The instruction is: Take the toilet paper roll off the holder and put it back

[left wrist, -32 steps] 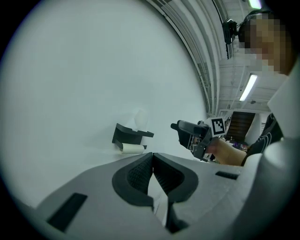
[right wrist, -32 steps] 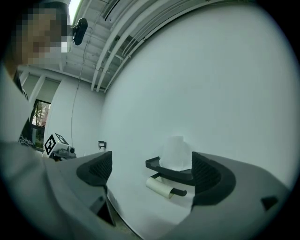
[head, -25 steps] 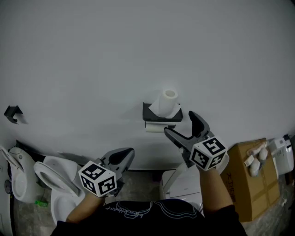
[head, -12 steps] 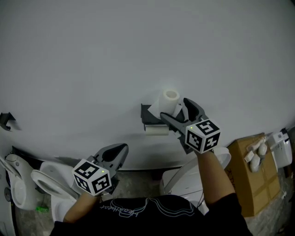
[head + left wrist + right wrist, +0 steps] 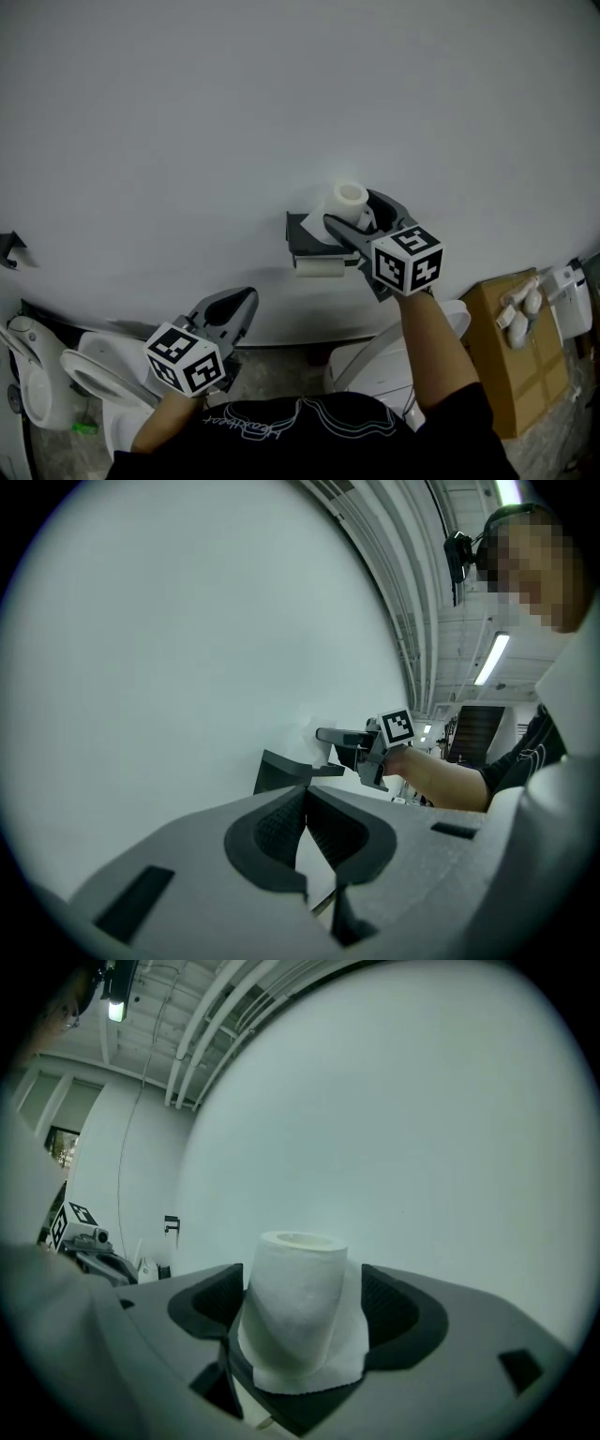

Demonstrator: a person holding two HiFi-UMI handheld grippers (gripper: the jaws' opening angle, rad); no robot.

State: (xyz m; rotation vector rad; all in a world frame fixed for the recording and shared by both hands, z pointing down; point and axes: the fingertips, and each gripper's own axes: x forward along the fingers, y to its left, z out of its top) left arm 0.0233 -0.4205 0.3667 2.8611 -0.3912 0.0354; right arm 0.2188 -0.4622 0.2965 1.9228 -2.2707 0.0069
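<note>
A white toilet paper roll [image 5: 347, 199] stands upright on the dark wall holder [image 5: 302, 236], with a loose sheet hanging down its side. My right gripper [image 5: 361, 217] reaches around it. In the right gripper view the roll [image 5: 295, 1302] fills the space between the two dark pads [image 5: 211, 1305]. The jaws are closing, and the roll shows no squeeze. My left gripper [image 5: 230, 314] hangs low and left of the holder. Its jaws are shut with nothing between them in the left gripper view [image 5: 305, 822], which also shows the holder [image 5: 281, 772] ahead.
A second white roll [image 5: 321, 267] lies crosswise under the holder shelf. Below stand a toilet with its lid raised [image 5: 98, 370] at the left and a white toilet [image 5: 375, 370] under the right arm. A cardboard box [image 5: 516, 366] sits at the right. A small black bracket [image 5: 9, 248] is fixed on the wall.
My right gripper has moved up and left to the holder, and its jaws now stand around the roll and narrower. The left gripper has barely shifted.
</note>
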